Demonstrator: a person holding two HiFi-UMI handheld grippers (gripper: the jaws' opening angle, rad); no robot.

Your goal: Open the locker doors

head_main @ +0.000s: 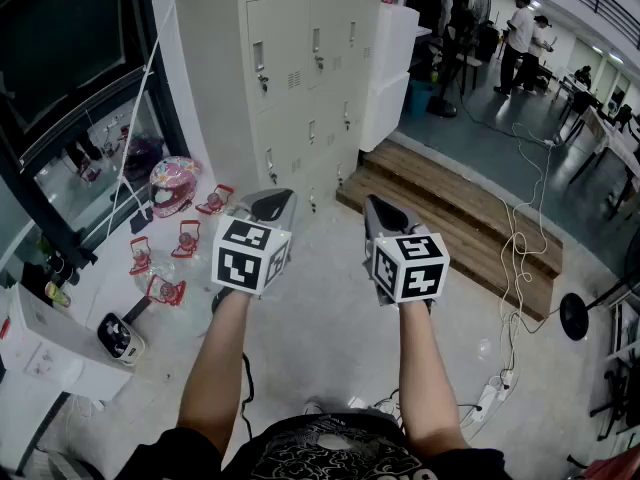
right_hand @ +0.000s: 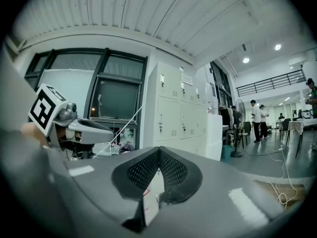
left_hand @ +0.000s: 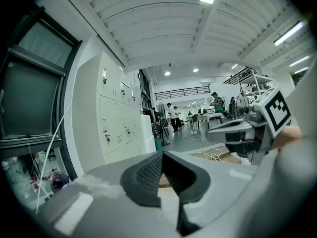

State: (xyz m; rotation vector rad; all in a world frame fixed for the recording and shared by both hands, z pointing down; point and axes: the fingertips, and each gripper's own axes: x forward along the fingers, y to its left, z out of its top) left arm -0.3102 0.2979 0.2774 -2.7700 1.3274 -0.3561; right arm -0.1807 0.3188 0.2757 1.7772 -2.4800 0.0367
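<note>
A large workshop hall with a grey floor spreads below the person. At ten o'clock from the hands a white table [head_main: 60, 353] under a dark window carries a pink helmet [head_main: 173, 183] and small red items. The lockers [head_main: 305, 68] stand at twelve o'clock, well apart from both grippers, and every door in view looks closed, each with a small latch [head_main: 262, 78]. A low wooden platform [head_main: 450, 218] lies at two o'clock beside them, with loose cable [head_main: 515, 258] trailing across the floor further right.

The left gripper [head_main: 268, 205] is held out in front with its jaws closed on nothing. The right gripper [head_main: 385, 213], just beside it at three o'clock, also has its jaws pressed together and empty. Both point toward the locker bank.

The step in hand appears to be the approach, with no door reached yet. To do it well, the person would likely close the gap first, watching the platform edge and the cable. One latch should be chosen and the jaws spread before arriving. The grip should then settle squarely on the latch, and the pull should follow the door's hinge arc, not a straight line.
</note>
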